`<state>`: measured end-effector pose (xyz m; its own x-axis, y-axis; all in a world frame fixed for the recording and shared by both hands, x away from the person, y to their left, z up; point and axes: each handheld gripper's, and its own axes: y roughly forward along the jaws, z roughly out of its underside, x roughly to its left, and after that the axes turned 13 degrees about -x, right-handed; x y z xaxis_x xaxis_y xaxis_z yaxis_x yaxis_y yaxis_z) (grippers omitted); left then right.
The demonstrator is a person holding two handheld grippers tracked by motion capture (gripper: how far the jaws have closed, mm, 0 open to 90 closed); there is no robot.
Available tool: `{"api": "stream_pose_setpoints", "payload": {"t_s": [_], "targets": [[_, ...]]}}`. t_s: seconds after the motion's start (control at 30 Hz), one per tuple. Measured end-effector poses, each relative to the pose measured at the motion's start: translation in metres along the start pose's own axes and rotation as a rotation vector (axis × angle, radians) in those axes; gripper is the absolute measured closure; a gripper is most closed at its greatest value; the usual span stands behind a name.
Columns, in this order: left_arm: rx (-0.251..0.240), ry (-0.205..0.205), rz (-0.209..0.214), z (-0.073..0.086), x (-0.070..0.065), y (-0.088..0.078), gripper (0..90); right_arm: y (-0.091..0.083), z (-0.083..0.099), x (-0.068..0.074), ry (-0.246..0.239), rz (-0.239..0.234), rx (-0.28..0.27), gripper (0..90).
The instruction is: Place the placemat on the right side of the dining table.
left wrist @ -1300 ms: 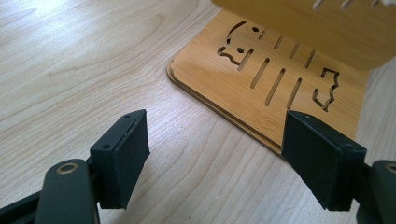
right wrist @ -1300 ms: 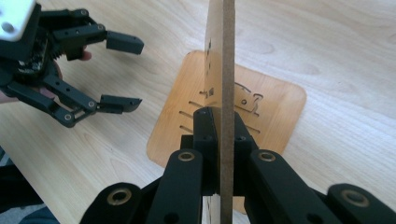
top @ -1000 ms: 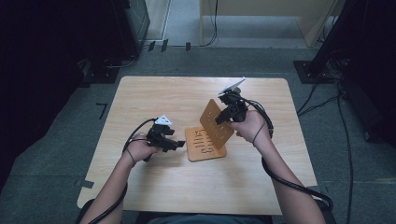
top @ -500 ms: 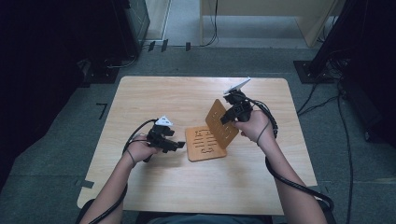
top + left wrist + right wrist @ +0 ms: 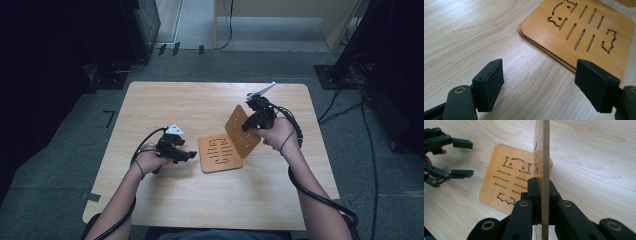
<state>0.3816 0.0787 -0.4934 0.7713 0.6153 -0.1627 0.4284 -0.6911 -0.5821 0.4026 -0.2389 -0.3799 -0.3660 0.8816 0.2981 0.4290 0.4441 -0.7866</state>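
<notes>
Two thin square bamboo-coloured wooden panels with rounded corners, cut through with rows of slots and small animal outlines. Flat panel point(image 5: 220, 154) lying near the middle of the light wood-grain table point(image 5: 165, 102), slots facing up point(image 5: 584, 32). Raised panel point(image 5: 241, 131) standing tilted on its lower edge against the right edge of the flat one, leaning away toward the right; seen edge-on in the right gripper view point(image 5: 545, 157), with the flat panel point(image 5: 506, 185) beneath and to its left. Right gripper point(image 5: 254, 119) clamped on the raised panel, both black jaws pressed against its two faces point(image 5: 541, 195), grey three-cornered plate on top. Left gripper point(image 5: 186, 156) just left of the flat panel, low over the table, jaws spread wide with nothing between them point(image 5: 541, 85); also visible at the left of the right gripper view point(image 5: 461, 157). Black cables trailing from both grippers along the forearms. Dark carpeted floor point(image 5: 65, 135) around the table.
</notes>
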Motion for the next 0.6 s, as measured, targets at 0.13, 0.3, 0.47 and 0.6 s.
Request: {"api": "stream_pose_setpoints", "payload": {"t_s": [0.13, 0.3, 0.47, 0.6], "targets": [[0.007, 0.006, -0.005, 0.0, 0.001, 0.0, 22.4, -0.002, 0.0, -0.003, 0.007, 0.005, 0.003, 87.4], [0.014, 0.006, -0.013, 0.001, 0.001, 0.0, 22.4, -0.003, 0.0, -0.006, 0.003, 0.021, 0.006, 87.5], [0.016, 0.005, -0.018, 0.001, 0.002, 0.0, 22.4, -0.005, 0.0, -0.01, 0.011, 0.032, 0.009, 87.4], [0.016, 0.006, -0.018, 0.002, 0.002, 0.0, 22.4, -0.007, 0.001, -0.013, 0.005, 0.06, 0.003, 87.4]]}}
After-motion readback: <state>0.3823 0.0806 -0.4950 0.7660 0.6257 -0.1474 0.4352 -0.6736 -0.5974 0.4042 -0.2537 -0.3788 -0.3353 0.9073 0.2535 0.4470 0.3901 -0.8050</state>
